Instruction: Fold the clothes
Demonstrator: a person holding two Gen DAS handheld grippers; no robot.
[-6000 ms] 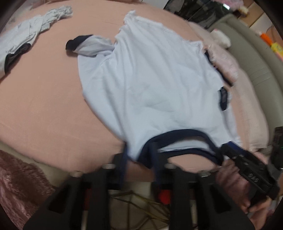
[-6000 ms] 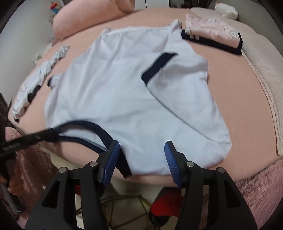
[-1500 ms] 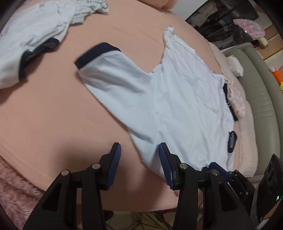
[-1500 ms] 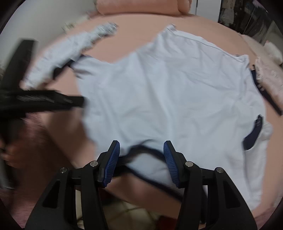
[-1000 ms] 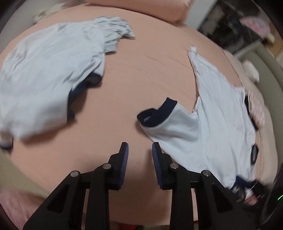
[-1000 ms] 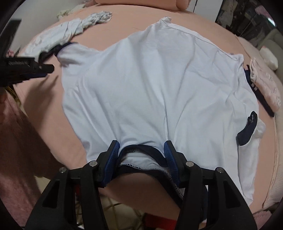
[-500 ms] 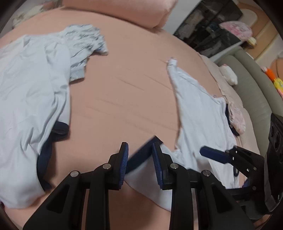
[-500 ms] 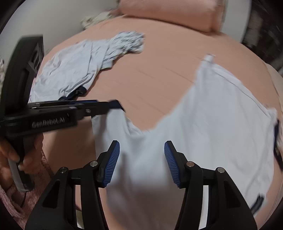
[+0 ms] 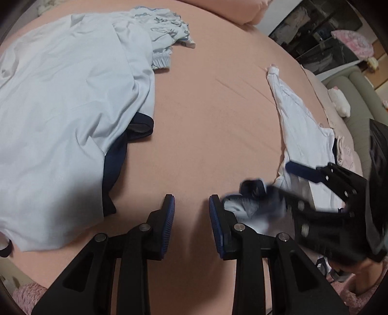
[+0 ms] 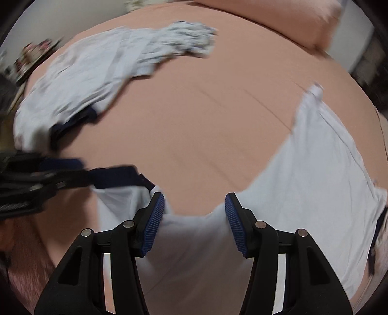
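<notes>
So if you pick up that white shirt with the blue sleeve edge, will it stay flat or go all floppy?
Probably floppy: the white shirt lies creased and follows the bed, so it would likely sag from wherever it is held. It looks thin, so it is likely light. Its sleeve looks bunched, so a push would probably wrinkle it rather than slide it whole.

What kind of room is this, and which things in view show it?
Most likely a bedroom at home: the clothes lie on a bed with a pink sheet, a pink pillow sits at its far end, and a grey-green sofa stands beside it.
</notes>
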